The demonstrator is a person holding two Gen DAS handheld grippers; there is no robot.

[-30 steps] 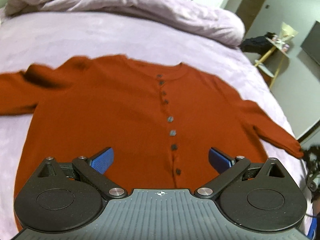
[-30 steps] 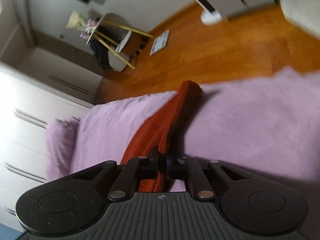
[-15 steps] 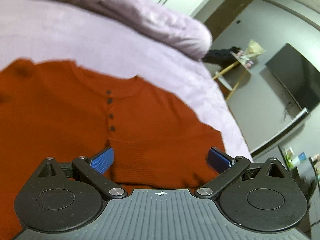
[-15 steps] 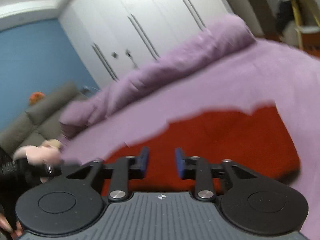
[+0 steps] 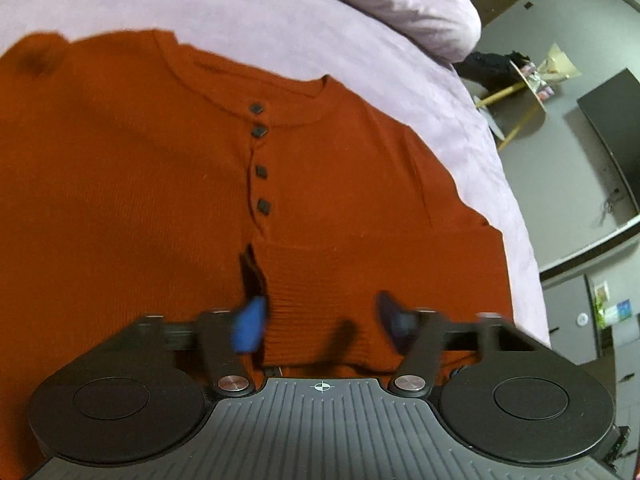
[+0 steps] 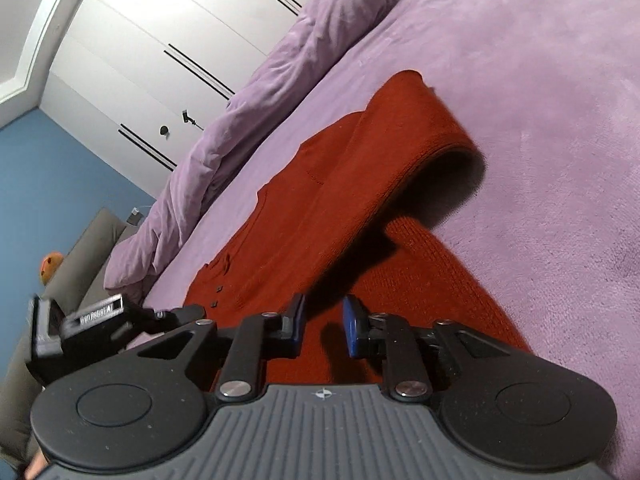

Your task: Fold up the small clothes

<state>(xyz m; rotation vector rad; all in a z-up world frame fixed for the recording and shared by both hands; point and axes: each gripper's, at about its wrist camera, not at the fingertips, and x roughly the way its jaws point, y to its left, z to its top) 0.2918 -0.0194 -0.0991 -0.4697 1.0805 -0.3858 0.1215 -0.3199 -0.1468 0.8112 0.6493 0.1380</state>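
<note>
Your left tongs [image 5: 320, 320] gape empty over the folded-in sleeve cuff [image 5: 320, 300] of the rust cardigan [image 5: 140, 200] lying flat mid-bed [image 5: 280, 20], its button line running straight ahead, while your right tongs [image 6: 322, 326] hover parted just above its near side.

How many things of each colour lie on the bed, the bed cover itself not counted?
Rust-orange: 1, the cardigan
Lilac: 1, the bunched duvet
Total: 2
</note>
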